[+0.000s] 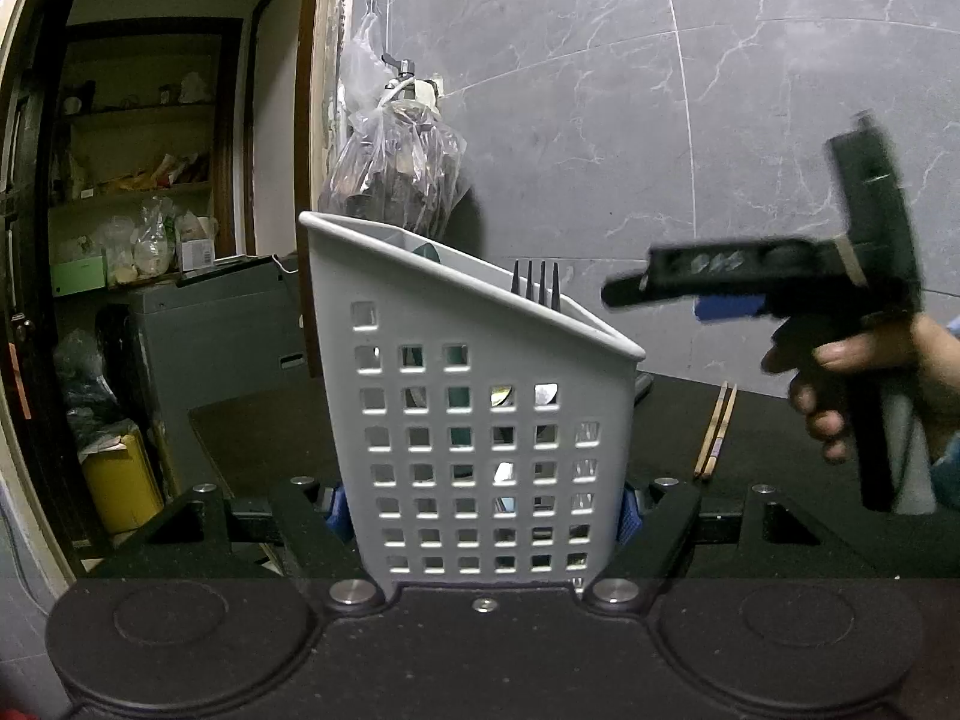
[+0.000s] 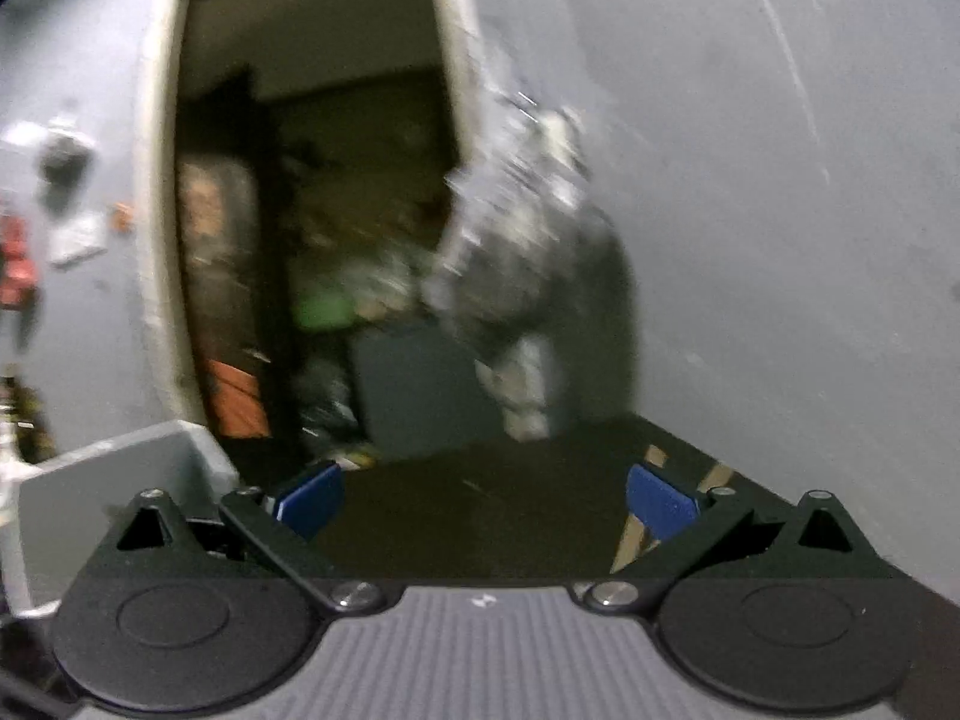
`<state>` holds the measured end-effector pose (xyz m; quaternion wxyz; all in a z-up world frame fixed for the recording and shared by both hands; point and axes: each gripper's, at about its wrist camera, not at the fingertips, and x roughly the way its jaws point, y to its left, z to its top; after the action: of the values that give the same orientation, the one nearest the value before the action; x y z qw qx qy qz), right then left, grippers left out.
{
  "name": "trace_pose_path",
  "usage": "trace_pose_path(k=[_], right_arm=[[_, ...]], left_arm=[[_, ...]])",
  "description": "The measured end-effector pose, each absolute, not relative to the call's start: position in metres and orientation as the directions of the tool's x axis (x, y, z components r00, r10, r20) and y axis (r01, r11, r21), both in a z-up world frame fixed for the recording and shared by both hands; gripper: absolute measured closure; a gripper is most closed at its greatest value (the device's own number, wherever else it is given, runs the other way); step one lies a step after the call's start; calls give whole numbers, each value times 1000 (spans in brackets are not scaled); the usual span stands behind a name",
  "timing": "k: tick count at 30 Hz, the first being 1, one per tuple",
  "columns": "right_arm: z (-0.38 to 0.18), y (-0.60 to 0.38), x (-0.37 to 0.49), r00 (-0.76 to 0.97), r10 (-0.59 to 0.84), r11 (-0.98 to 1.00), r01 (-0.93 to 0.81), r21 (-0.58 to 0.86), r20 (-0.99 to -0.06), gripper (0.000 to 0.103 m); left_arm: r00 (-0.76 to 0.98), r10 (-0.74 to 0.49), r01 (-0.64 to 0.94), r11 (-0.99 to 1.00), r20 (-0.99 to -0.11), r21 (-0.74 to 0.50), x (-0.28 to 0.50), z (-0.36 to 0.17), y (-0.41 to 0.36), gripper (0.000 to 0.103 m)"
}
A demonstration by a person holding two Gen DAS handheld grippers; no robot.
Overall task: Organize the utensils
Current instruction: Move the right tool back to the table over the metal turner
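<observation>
- Your left gripper point(image 1: 483, 510) has its blue fingers point(image 1: 628, 516) clamped on both sides of the white utensil basket point(image 1: 474, 420), down near its base, and the basket stands upright on the dark surface point(image 1: 252, 438)
- Inside that basket a dark fork point(image 1: 536, 285) stands tines up, poking above the slanted rim on the lower side
- Through the square holes you can catch something teal and a few shiny bits in there, but what they are you cannot tell
- A pair of wooden chopsticks point(image 1: 717, 429) lies on the surface to the right of the basket, apart from it
- Your right gripper point(image 2: 486, 501) has its fingers point(image 2: 660, 501) spread wide with nothing between them, only bare dark surface point(image 2: 480, 510) beyond
- From the right wrist view the basket's white wall point(image 2: 120, 480) sits off to the left of the fingers, and the chopsticks point(image 2: 636, 531) show just behind the right-hand finger
- From the left wrist view your right hand point(image 1: 864, 378) shows blurred at the right edge, gripping the tool's handle, level with the basket's rim
- A clear plastic bag point(image 1: 396, 168) hangs on the grey tiled wall behind the basket
</observation>
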<state>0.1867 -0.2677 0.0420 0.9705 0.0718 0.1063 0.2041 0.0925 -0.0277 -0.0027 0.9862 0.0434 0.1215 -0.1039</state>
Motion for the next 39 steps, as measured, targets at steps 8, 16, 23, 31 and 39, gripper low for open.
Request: trace_pose_path(k=[8,16,23,31,39], right_arm=[[14,-279,255,875,204,958,-87,272,-439,0],[-5,-279,285,837,156,959,-2,284,-524,0],[-6,-278,287,825,132,963,24,269,-549,0],[-18,-269,310,786,72,972,83,221,-614,0],[-26,-258,329,779,28,978,109,179,-627,1]], left_arm=[[949,-191,215,974,-252,72,94,-3,-29,26],[948,-191,216,974,-254,73,94,-3,-30,26],[948,-190,214,974,-254,73,94,-3,-29,26],[948,-191,215,974,-254,72,94,-3,-29,26],[948,-192,216,974,-255,70,94,-3,-29,26]])
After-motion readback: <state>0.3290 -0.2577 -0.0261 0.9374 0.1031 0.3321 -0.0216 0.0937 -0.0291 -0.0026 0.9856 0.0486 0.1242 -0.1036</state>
